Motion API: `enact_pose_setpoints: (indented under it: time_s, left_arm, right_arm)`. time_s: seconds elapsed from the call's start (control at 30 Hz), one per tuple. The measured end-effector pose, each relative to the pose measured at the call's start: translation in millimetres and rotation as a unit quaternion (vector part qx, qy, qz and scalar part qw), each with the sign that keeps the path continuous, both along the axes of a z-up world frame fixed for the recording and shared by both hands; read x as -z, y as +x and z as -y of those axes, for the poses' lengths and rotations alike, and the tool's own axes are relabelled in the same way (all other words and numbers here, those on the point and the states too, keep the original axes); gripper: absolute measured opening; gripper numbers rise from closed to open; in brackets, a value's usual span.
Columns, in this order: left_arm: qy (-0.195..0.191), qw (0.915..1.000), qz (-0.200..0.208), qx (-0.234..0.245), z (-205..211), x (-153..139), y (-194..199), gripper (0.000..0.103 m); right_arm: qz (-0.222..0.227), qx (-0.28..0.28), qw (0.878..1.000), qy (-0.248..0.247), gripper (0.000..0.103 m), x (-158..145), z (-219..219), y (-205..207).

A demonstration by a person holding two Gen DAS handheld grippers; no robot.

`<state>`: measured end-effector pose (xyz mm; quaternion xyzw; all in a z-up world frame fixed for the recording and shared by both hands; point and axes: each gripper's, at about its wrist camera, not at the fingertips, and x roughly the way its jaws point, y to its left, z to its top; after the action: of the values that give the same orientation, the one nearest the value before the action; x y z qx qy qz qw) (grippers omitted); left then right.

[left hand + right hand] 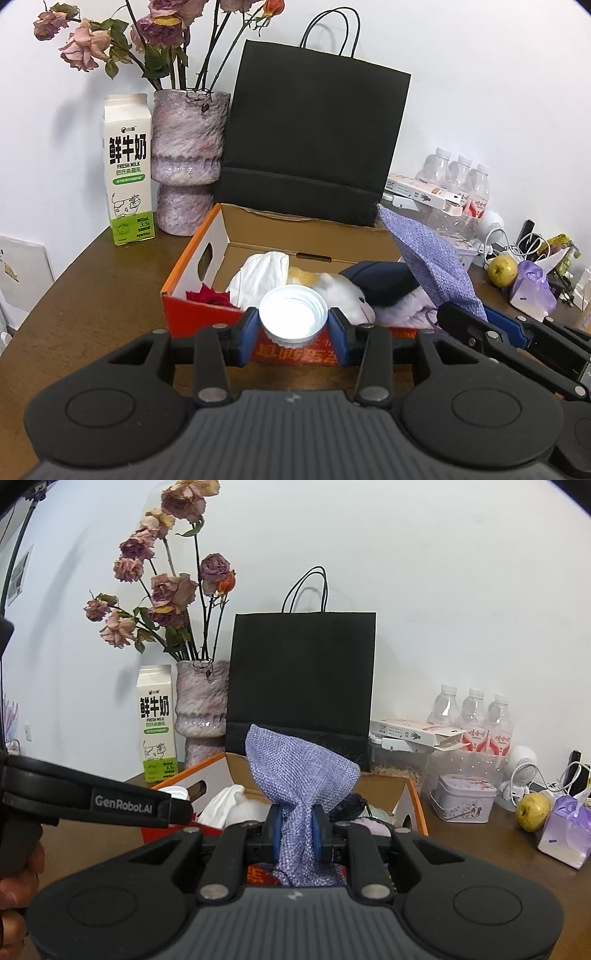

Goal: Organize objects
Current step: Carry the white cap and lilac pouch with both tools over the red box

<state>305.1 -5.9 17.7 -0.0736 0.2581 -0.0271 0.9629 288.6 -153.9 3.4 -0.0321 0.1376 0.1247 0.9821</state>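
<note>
My left gripper [293, 326] is shut on a white plastic lid [293, 317], held mouth-up just in front of an orange cardboard box [192, 254]. The box holds a white plush toy [343, 291], a white tissue [258, 277], a red scrap [208, 297] and a dark cloth [380, 280]. My right gripper [298, 834] is shut on a purple woven pouch [295, 768], pinched at its narrow neck above the box [413, 794]. In the left wrist view the pouch [432, 258] hangs over the box's right end, with the right gripper [454, 317] below it.
Behind the box stand a black paper bag [314, 147], a mottled vase of dried roses [188, 158] and a milk carton [127, 166]. To the right are water bottles [472, 716], a tin [465, 797], a pear [532, 810], a small fan [521, 771] and cables.
</note>
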Motion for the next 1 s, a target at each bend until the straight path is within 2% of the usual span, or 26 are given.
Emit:
enact_pose_setpoints:
  time_s: [1.0]
  left_arm:
    - [0.006, 0.9999, 0.014, -0.007, -2.2, -0.7, 82.7, 0.041]
  right_arm:
    - [-0.010, -0.010, 1.000, 0.005, 0.015, 7.7, -10.6, 91.3]
